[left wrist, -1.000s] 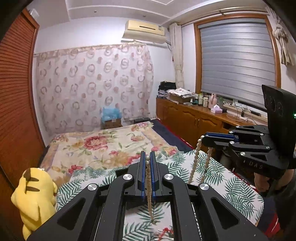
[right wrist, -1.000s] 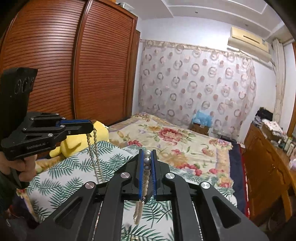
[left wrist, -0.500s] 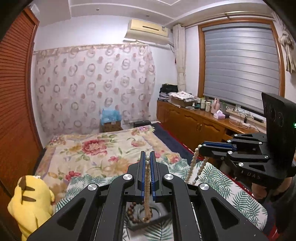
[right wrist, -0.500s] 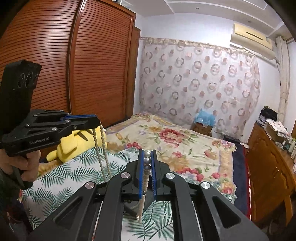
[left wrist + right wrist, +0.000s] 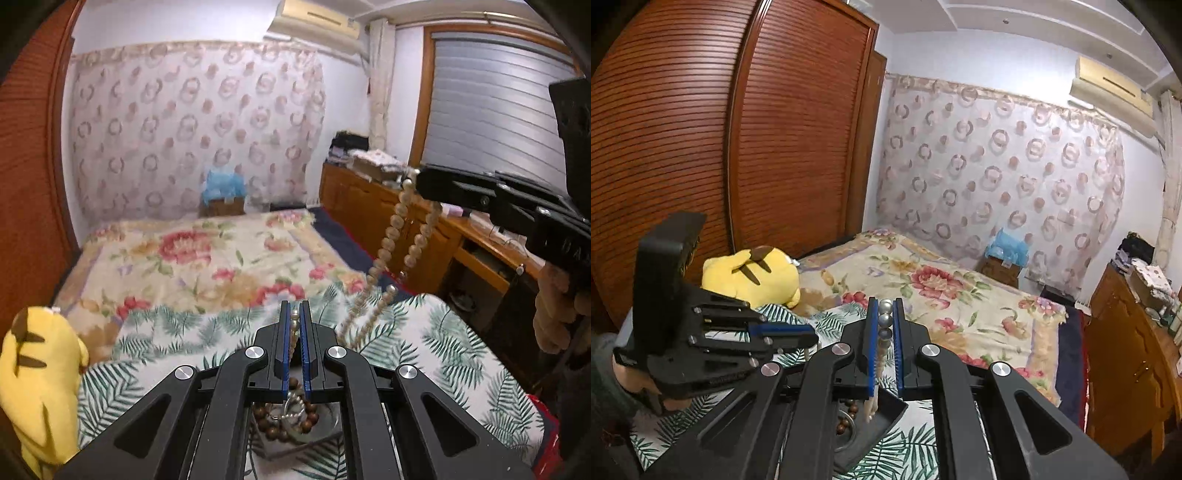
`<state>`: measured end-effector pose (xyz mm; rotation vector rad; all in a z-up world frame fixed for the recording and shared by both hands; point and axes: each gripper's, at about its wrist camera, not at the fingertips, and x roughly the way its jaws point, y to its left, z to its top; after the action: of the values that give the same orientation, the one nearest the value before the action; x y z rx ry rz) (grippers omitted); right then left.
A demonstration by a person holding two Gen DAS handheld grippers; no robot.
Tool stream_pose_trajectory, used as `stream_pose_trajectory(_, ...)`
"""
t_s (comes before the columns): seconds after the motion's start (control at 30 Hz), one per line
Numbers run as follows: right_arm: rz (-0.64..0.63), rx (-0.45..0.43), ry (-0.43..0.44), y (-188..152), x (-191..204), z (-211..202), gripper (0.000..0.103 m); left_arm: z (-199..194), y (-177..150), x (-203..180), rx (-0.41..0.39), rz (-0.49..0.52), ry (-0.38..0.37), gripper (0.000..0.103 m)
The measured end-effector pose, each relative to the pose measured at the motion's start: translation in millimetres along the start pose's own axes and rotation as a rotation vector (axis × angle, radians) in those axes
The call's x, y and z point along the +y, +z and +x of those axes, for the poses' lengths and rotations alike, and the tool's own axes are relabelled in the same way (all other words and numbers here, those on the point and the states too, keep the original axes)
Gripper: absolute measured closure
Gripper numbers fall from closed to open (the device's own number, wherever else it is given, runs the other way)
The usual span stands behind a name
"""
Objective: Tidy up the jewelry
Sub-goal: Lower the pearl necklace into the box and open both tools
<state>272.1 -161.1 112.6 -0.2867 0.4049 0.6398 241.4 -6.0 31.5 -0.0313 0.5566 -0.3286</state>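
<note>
Two hand-held grippers share one load: a long cream pearl-bead necklace (image 5: 392, 236). L hand-held gripper (image 5: 294, 321) is clamped on the strand, beads visible between its blue pads. R hand-held gripper (image 5: 885, 317) is likewise clamped on a section with larger grey-silver beads. The strand sags between the two units above the palm-leaf print cloth (image 5: 436, 343) at the near end of the bed.

Target, by judgement: the dark square tray (image 5: 886, 410) on that cloth, directly below both grippers. It already holds a brown wooden-bead bracelet (image 5: 275, 424) and a silver twisted ring-like piece (image 5: 293, 406). A loose end of the necklace hangs down into the tray in the R view.

Procedure, recommended:
1. Keep both grips shut until the slack is over the tray centre.
2. Lower both units together, approx. level w/ each other, so the beads coil into the tray rather than drape over its rim.
3. Bring the two units closer to shorten the span before release.
4. Release one side first, check the lay, then the other.

Caution: beads roll; a strand over the rim will likely drag the rest out. Avoid snagging the bracelet.
</note>
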Motion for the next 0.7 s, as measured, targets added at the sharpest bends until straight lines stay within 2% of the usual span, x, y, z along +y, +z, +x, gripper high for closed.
stream_pose_trajectory(0.37,0.078,0.178,0.053,-59.2,1.5,79.2,0.094,21.9,-29.8,18.6,0.083,-0.023,0.037,0.099)
stream_pose_trajectory(0.7,0.094,0.231,0.078,-83.0,13.7,97.8,0.094,18.4,-47.1,19.7,0.109,-0.033,0.055,0.099)
